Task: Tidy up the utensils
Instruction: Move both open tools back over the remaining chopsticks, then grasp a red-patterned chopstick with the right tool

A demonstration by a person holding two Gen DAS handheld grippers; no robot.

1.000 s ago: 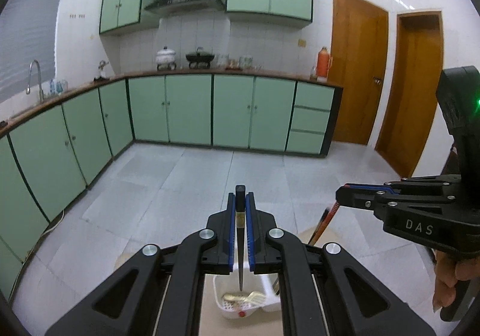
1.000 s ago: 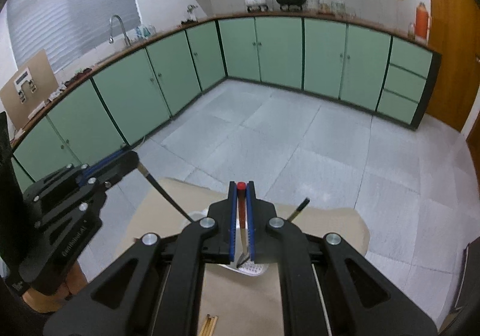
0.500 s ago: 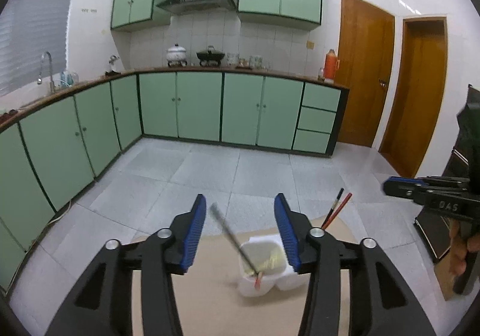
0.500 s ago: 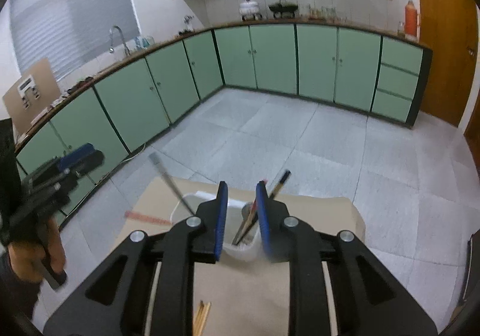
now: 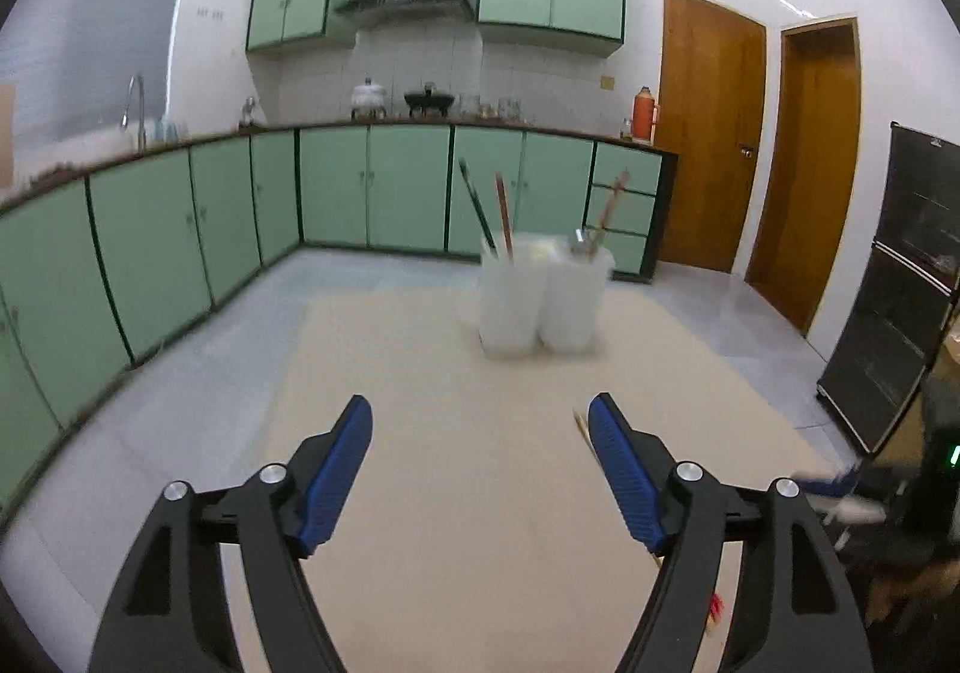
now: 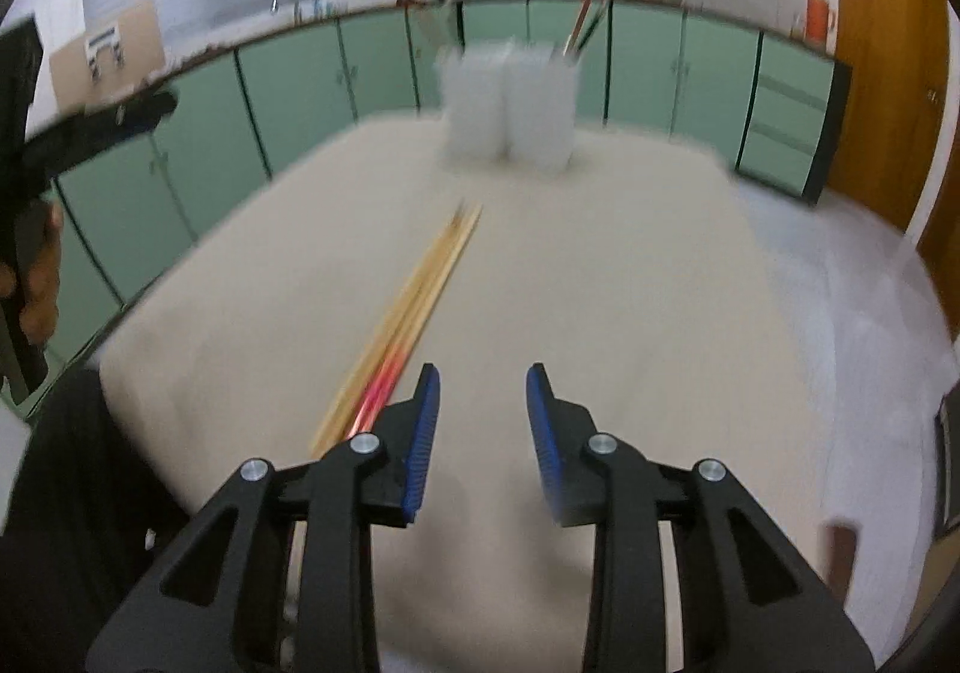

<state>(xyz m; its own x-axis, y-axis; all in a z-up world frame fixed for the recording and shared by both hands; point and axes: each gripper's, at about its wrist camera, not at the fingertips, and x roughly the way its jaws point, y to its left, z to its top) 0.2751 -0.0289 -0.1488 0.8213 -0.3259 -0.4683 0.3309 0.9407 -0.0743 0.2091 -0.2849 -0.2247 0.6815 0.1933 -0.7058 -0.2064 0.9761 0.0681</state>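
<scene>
Both grippers have let go since a second ago — each then pinched a utensil above the holder, and now both have drawn back low over the table.

- Left gripper (image 5: pixel 480 427): jaws wide apart, empty, lower centre of its view.
- Right gripper (image 6: pixel 483 394): jaws apart, empty, lower centre.
- White holder (image 5: pixel 543 295): two compartments, upper centre of the beige table (image 5: pixel 420 523); dark and red utensils (image 5: pixel 501 217) stand upright in both — already sorted.
- Wooden chopsticks (image 6: pixel 420 289): flat on the table, left of the right gripper's fingers, pointing toward the holder; likely the next pick.
</scene>
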